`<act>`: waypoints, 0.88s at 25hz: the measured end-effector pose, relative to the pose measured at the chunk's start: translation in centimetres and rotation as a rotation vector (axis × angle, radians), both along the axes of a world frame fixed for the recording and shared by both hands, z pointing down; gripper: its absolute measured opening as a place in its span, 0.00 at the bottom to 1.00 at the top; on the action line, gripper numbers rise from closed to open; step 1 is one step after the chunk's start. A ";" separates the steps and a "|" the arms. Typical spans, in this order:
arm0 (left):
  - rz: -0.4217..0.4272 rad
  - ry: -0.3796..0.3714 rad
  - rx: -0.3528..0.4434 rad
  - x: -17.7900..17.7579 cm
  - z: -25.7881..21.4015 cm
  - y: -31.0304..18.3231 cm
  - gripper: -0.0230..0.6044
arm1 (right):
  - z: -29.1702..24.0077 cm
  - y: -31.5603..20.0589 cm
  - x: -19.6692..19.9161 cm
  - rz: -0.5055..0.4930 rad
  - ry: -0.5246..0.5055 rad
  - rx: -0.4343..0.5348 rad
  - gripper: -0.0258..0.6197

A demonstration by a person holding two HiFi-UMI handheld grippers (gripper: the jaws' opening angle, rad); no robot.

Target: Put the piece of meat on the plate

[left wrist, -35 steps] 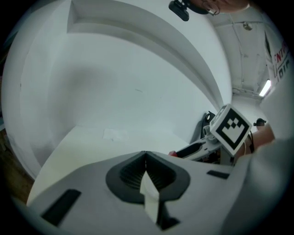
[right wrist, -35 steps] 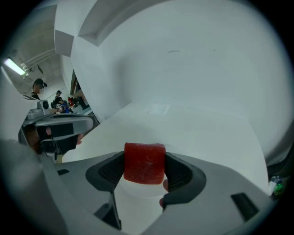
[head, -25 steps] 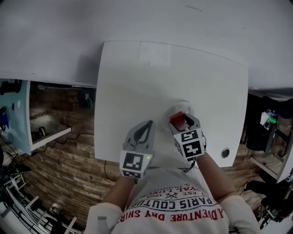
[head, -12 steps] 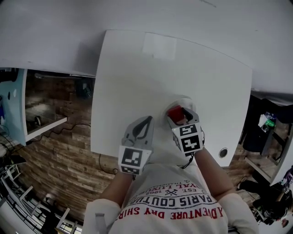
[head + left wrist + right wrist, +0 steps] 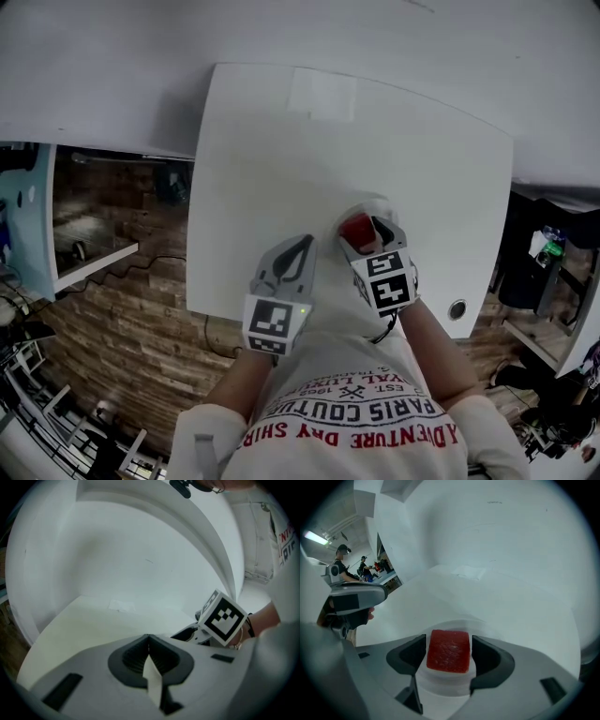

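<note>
Both jaws of my right claw (image 5: 449, 641) are opening off the piece of meat (image 5: 448, 651), which lies on the near-right plate (image 5: 443, 684): release step; next, I withdraw straight up without nudging it.

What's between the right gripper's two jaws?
The piece of meat, a red slab lying on the white plate. The right gripper is opening its jaws either side of it, shown in the right gripper view.

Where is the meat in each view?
Head view: meat right of centre, between the right gripper's opening jaws.
Left gripper view: not in it.
Right gripper view: meat bottom centre, on the plate.
Shared landmark: pale patch on the table's far side.
</note>
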State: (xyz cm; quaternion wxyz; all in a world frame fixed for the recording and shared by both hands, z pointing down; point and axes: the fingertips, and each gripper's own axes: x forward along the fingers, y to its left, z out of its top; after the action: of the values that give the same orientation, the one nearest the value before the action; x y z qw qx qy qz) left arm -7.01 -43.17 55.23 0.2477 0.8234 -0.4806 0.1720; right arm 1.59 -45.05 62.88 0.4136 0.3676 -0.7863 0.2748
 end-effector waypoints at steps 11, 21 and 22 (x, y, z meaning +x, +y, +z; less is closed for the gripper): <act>0.034 0.033 0.046 0.5 -3.0 0.4 0.05 | -6.8 -0.1 2.0 0.155 -0.037 0.210 0.14; 0.135 0.066 0.167 1.8 -8.2 2.4 0.05 | -14.6 2.0 3.3 0.300 -0.136 0.455 0.06; 0.144 0.072 0.183 1.9 -9.0 2.7 0.05 | -15.7 2.4 3.4 0.311 -0.152 0.493 0.06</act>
State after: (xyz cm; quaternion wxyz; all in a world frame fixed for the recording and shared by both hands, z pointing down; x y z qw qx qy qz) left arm -5.13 -40.47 46.26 0.1755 0.8807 -0.4247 0.1151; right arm 4.95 -42.68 47.18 0.2049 0.5514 -0.7922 0.1623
